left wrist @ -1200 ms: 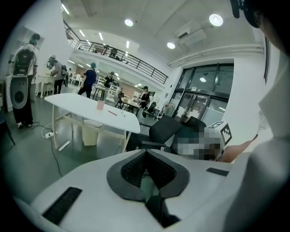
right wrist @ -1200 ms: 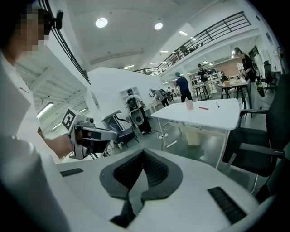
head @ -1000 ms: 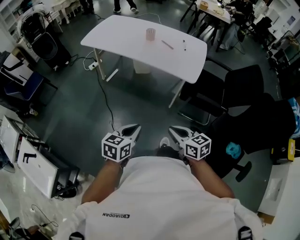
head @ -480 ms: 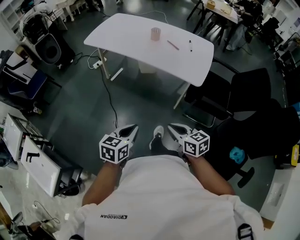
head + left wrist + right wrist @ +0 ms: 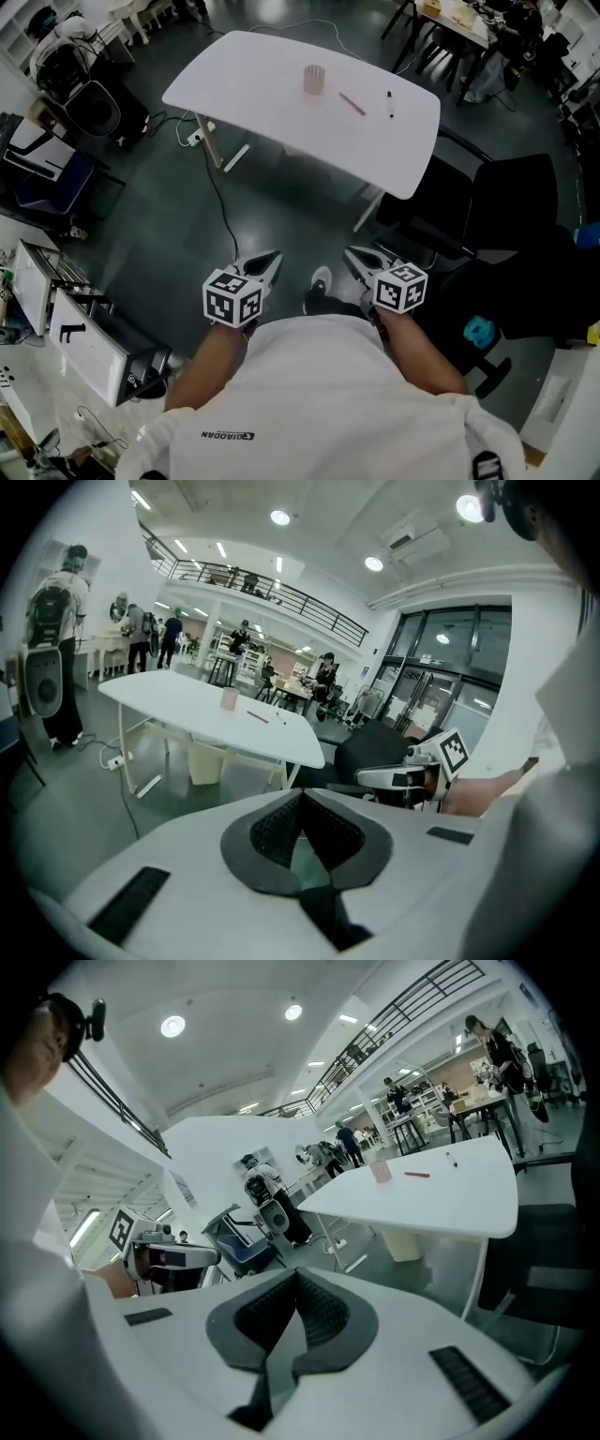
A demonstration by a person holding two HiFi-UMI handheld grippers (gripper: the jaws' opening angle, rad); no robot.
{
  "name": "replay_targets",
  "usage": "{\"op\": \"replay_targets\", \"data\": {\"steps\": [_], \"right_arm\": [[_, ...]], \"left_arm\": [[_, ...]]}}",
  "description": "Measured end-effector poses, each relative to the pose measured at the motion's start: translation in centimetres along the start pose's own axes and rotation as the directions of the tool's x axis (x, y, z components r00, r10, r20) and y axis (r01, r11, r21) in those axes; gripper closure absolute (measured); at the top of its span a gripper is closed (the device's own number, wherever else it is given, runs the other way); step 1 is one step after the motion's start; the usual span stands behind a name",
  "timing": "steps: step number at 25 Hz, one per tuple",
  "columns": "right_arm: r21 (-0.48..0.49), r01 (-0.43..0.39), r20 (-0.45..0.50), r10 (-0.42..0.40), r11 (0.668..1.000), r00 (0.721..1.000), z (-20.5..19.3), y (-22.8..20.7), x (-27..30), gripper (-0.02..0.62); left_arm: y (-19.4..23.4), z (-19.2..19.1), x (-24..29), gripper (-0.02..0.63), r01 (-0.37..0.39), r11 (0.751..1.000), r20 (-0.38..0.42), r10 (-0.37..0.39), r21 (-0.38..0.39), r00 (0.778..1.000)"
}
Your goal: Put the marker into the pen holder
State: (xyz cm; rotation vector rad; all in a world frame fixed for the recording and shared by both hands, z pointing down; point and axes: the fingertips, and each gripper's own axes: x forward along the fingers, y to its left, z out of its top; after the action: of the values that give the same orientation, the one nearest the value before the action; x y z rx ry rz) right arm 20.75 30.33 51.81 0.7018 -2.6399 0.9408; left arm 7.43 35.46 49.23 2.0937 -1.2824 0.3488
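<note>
A pink pen holder (image 5: 313,79) stands upright on the white table (image 5: 244,75) far ahead of me. To its right lie a pink marker (image 5: 352,104) and a black pen (image 5: 390,103). My left gripper (image 5: 267,263) and right gripper (image 5: 356,260) are held side by side close to my body, over the dark floor and well short of the table. Both are shut with nothing between the jaws. The left gripper view shows the holder (image 5: 229,699) and marker (image 5: 258,717). The right gripper view shows the holder (image 5: 380,1171), marker (image 5: 417,1175) and pen (image 5: 453,1160).
A black office chair (image 5: 506,206) stands right of the table. A cable (image 5: 217,211) runs across the floor towards my feet. A white bin (image 5: 206,761) sits under the table. A black speaker (image 5: 94,108) and cluttered desks line the left. People stand in the background.
The table has come nearer and larger in the head view as the person walks towards it. Both grippers stay shut and side by side, carried forward with the body.
</note>
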Motion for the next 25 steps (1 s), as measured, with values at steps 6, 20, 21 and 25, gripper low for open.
{"op": "replay_targets", "data": {"steps": [6,20,21,25], "right_arm": [[0.012,0.009,0.045,-0.010,1.000,0.999,6.1,-4.8,3.7,0.577],[-0.051,-0.013,0.043,0.015,0.999,0.999,15.2,-13.3,8.6,0.577],[-0.052,-0.014,0.047,0.017,0.999,0.999,15.6,-13.6,9.0,0.577],[-0.050,-0.017,0.046,0.019,0.999,0.999,16.7,-14.0,10.4,0.577]], "left_arm": [[2.9,5.1,4.5,0.578,-0.001,0.999,-0.024,0.002,0.038,1.000],[9.4,16.4,12.4,0.578,-0.075,0.995,0.018,0.074,0.064,0.997],[10.0,16.5,12.6,0.578,-0.081,0.995,0.015,0.081,0.060,0.997],[11.4,16.8,13.1,0.578,-0.087,0.995,-0.012,0.088,0.053,0.996]]}}
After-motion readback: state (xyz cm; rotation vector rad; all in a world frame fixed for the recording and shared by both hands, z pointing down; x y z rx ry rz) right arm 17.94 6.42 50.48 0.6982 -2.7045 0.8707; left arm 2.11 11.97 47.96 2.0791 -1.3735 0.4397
